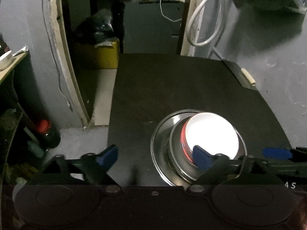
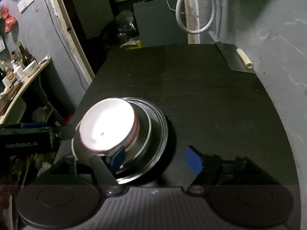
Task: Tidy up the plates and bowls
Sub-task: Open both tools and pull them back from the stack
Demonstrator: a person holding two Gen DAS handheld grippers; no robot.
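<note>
A stack stands on the black table: a steel plate (image 1: 159, 143) at the bottom, a steel bowl (image 1: 175, 143) on it, and a white bowl with a red band (image 1: 213, 134) on top. The stack also shows in the right wrist view, with the plate (image 2: 163, 134), steel bowl (image 2: 145, 132) and white bowl (image 2: 107, 122). My left gripper (image 1: 155, 156) is open, its right fingertip at the stack's near edge. My right gripper (image 2: 156, 159) is open over the stack's near right side, its left fingertip beside the white bowl. Neither holds anything.
The black table (image 1: 172, 88) runs back to a grey wall on the right. A cream roll (image 1: 248, 76) lies on a dark sheet at the far right corner. A white hose (image 1: 203, 19) hangs behind. A cluttered shelf (image 2: 21, 71) stands left. A doorway opens beyond.
</note>
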